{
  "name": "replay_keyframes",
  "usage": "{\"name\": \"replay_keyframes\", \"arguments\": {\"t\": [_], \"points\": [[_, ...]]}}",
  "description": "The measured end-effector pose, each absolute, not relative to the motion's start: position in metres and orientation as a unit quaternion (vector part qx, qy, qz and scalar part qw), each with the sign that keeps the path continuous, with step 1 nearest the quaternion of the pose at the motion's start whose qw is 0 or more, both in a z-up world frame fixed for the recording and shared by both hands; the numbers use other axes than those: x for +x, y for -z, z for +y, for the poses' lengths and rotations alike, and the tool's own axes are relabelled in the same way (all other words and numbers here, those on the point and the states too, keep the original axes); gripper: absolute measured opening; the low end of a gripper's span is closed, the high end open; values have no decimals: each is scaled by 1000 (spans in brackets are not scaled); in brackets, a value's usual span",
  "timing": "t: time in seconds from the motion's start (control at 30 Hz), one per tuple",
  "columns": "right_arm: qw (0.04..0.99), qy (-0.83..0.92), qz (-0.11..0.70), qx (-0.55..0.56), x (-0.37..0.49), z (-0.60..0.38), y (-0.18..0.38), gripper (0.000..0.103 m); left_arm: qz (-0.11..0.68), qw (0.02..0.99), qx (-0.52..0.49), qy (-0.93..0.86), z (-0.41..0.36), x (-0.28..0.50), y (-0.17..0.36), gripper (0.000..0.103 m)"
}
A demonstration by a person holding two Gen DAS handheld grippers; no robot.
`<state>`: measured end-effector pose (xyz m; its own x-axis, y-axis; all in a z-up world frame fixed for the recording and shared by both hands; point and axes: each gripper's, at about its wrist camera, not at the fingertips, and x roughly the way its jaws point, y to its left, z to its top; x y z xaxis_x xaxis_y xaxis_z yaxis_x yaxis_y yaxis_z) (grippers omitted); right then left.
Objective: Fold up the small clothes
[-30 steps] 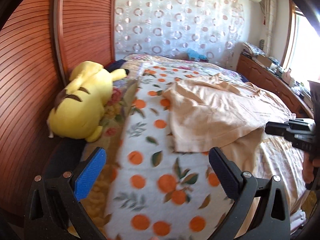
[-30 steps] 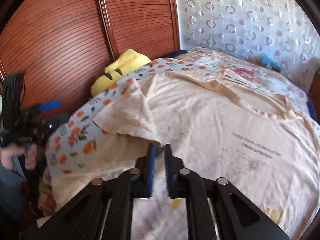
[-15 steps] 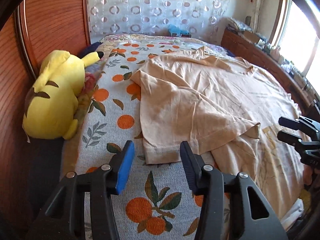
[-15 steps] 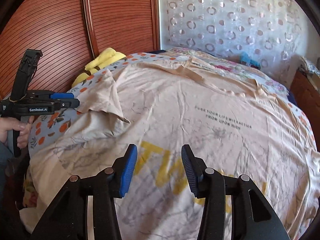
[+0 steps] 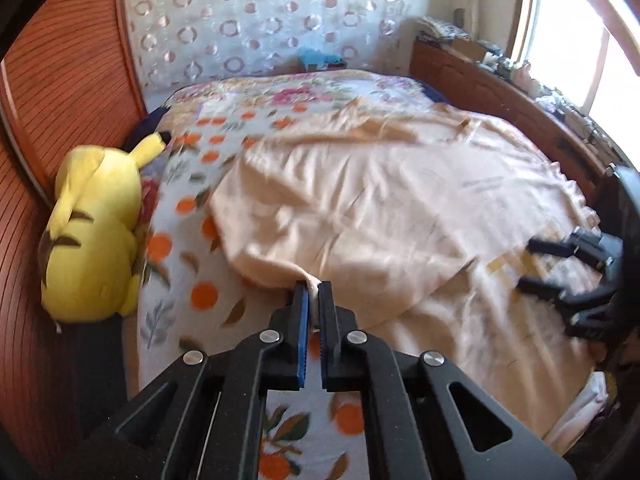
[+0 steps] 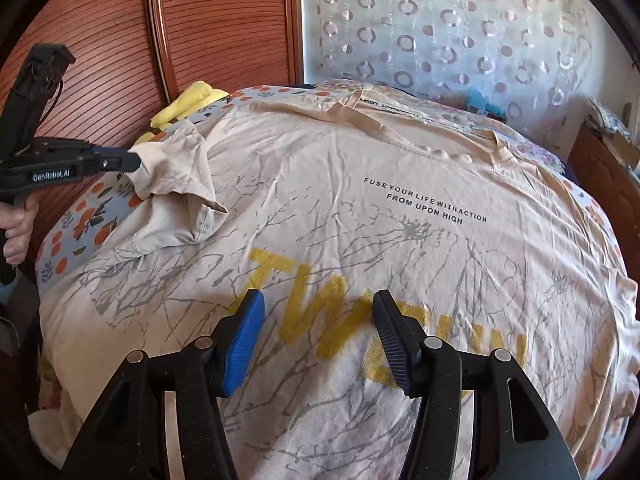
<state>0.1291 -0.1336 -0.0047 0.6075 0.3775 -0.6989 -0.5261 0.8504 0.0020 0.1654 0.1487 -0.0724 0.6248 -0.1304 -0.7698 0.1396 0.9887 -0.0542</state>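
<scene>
A beige T-shirt (image 6: 360,208) is lying spread face-up across the bed (image 5: 176,288), its printed front towards the right wrist camera and its collar at twelve o'clock. The sleeve (image 6: 176,184), at about ten o'clock in that view, is lying doubled over onto the chest. The left tool (image 5: 313,300) is pinching the sleeve's hem, its jaws closed tight on the fabric. The right tool (image 6: 318,332) is hovering over the yellow lettering with its jaws opening and nothing between them, though cloth is lying beneath.

The step in hand looks like the first side fold, and next the left tool probably needs to carry the sleeve farther inward and lay it flat while the right takes the lower hem.

A yellow plush toy (image 5: 94,232) is resting at the bed's nine o'clock edge. The shirt's near hem is cut off below the tools, and the left view is blurred.
</scene>
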Motion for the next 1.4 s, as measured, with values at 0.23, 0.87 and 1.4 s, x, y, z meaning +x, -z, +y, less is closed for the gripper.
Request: {"name": "replay_keyframes", "arguments": {"t": [0.23, 0.87, 1.4], "points": [[898, -251, 352, -78, 133, -150, 6, 59, 395, 911, 21, 114, 108, 203, 26, 6], [899, -258, 347, -73, 132, -156, 8, 59, 390, 914, 39, 104, 83, 227, 28, 81], [881, -313, 343, -87, 135, -138, -2, 42, 441, 895, 20, 57, 141, 157, 113, 81]]}}
